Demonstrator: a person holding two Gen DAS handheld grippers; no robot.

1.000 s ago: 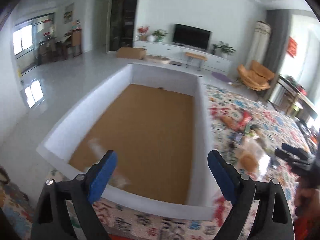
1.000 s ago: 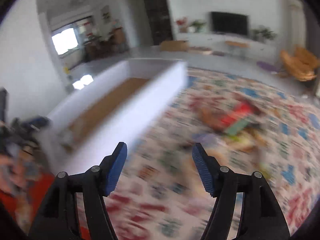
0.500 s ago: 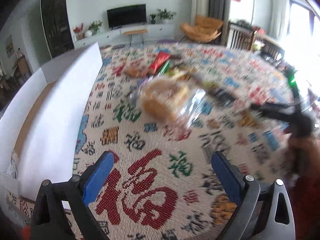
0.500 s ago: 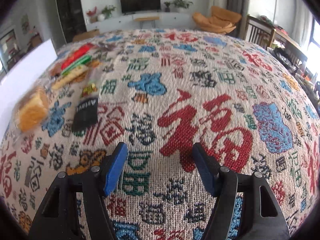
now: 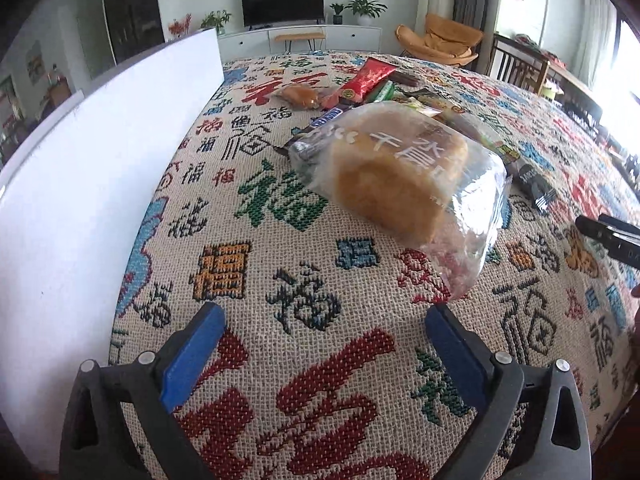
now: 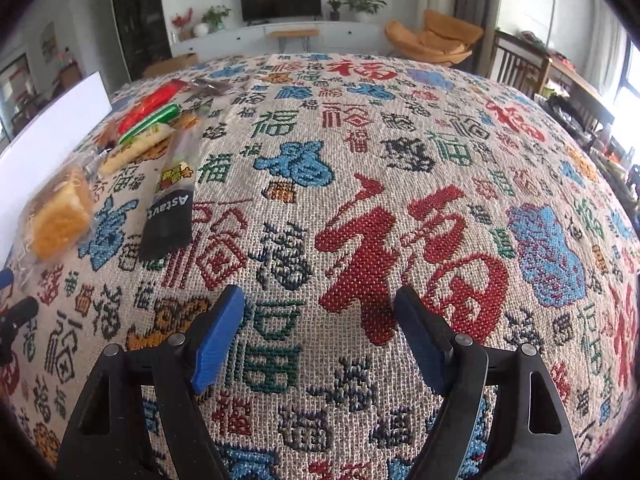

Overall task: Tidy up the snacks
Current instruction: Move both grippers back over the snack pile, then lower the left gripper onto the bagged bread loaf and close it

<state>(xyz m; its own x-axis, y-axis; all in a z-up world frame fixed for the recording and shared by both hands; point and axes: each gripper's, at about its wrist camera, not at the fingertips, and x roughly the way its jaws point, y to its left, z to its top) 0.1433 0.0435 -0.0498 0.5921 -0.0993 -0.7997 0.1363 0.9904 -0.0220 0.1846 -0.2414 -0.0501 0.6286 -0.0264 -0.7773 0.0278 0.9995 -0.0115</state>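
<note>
A bagged bread loaf (image 5: 400,176) lies on the patterned tablecloth (image 5: 304,320), just ahead of my open, empty left gripper (image 5: 324,336). Behind it lies a pile of snacks: a red packet (image 5: 370,78), a small bun (image 5: 300,94) and a black packet (image 5: 534,188). The white box wall (image 5: 80,184) stands at the left. In the right wrist view my right gripper (image 6: 320,320) is open and empty over bare cloth; the loaf (image 6: 60,212), the black packet (image 6: 168,220) and the red packet (image 6: 154,104) lie far to its left.
The right gripper's black tip (image 5: 612,236) shows at the right edge of the left wrist view. A TV stand (image 6: 280,32), an orange chair (image 6: 436,42) and a wooden chair (image 5: 520,68) stand beyond the table.
My left gripper swung from over the open box to the snack pile and came close to the bagged loaf. My right gripper swung right, off the box and snacks, onto open cloth.
</note>
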